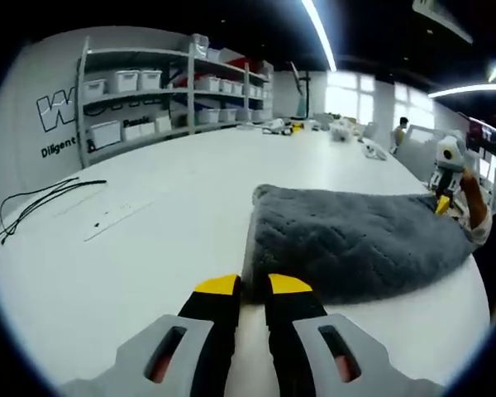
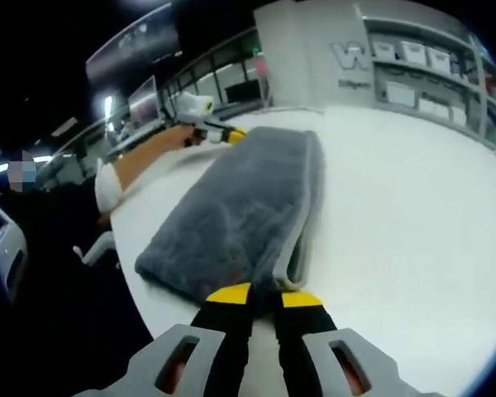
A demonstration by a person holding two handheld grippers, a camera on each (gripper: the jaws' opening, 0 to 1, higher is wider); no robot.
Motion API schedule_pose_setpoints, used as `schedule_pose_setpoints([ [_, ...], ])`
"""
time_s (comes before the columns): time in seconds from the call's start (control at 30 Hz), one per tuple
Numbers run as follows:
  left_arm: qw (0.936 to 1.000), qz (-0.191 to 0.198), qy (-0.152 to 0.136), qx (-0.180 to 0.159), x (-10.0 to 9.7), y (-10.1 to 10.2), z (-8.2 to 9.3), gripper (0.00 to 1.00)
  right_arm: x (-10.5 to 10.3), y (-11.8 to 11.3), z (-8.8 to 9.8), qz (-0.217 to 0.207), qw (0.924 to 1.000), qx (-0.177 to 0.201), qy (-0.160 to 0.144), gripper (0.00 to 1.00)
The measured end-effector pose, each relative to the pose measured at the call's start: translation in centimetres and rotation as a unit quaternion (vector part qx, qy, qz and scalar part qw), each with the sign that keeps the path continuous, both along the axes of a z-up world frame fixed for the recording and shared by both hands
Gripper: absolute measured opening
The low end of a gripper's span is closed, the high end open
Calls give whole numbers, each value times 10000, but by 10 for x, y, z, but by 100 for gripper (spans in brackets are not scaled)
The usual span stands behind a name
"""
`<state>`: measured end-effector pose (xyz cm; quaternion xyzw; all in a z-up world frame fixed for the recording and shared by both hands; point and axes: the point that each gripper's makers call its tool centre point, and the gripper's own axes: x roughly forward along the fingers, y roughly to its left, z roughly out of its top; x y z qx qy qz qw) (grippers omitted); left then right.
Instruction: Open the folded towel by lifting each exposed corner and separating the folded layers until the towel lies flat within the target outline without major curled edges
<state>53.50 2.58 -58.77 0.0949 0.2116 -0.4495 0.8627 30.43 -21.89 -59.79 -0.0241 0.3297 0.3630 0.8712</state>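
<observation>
White tabletop [image 1: 149, 248] fills the foreground, with shelving [image 1: 161, 91] of storage bins along the far wall.

1. Left gripper [image 1: 255, 287]: the 2 yellow-tipped jaws stand nearly together at 1 short edge of the towel [image 1: 355, 244]. Whether cloth is caught between them cannot be told.
2. Right gripper [image 2: 263, 295]: the jaws sit close together at the opposite short edge, where the stacked folds open toward the camera. A pinch on cloth cannot be confirmed. In the left gripper view this tool appears at the towel's far end, held by a hand [image 1: 471, 194].
3. The grey towel lies folded into a long strip on the table, close to the rounded table edge [image 2: 128, 248]. No target outline can be made out.

Risks, as judged:
- Seizing all layers at once lifts the whole strip; the folds stay together.
- Pulling both ends apart drags the towel along the table instead of unfolding it.
- Movement toward the near edge lets cloth hang over and slide off.
- A thick fold released early likely curls back.
</observation>
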Motion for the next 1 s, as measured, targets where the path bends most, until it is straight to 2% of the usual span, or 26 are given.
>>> schedule_pose_setpoints([
  [0.2, 9999, 2, 55, -106, 1, -4, 0, 12, -2, 2, 0, 63, 10000, -19, 7, 6],
  [0.43, 9999, 138, 28, 46, 7, -10, -4, 14, -3, 5, 0, 91, 9999, -75, 32, 6],
  [0.73, 9998, 49, 18, 183, 9, -21, -5, 14, -6, 7, 0, 137, 9999, -61, 21, 6],
  [1.0, 9999, 44, 42, 80, 13, -37, -7, 14, -9, 10, 1, 135, 9999, -52, 20, 6],
])
